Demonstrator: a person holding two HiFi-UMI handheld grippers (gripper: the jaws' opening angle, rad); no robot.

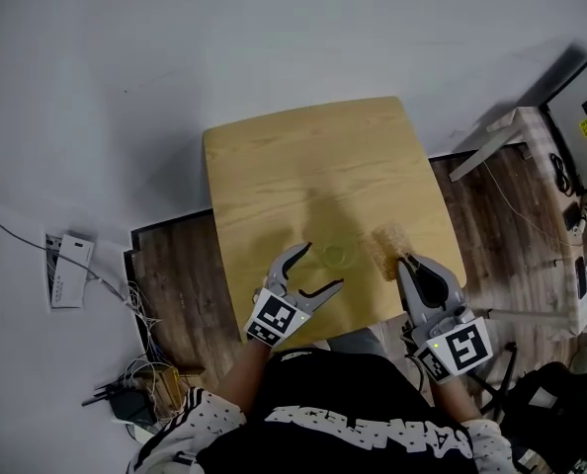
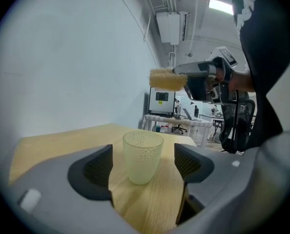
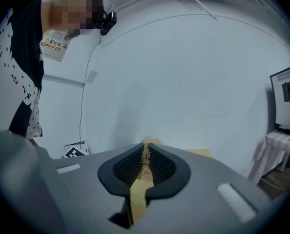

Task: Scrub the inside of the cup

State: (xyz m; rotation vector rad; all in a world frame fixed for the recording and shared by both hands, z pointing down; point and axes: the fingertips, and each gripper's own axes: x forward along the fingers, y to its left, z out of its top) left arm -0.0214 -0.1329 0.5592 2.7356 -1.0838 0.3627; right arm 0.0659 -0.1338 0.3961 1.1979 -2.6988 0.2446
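Left fingers [image 2: 98, 170] spread wide, cup [image 2: 142, 156] upright on the table [image 2: 52, 140] between them, clear of both pads. Right fingers [image 3: 125, 168] clamped tight on a sponge [image 3: 146, 154], which pokes past their tips.

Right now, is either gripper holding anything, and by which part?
The right gripper is shut on the scrubber, pinching one end of it. The left gripper is open; the cup stands between its jaws, untouched.
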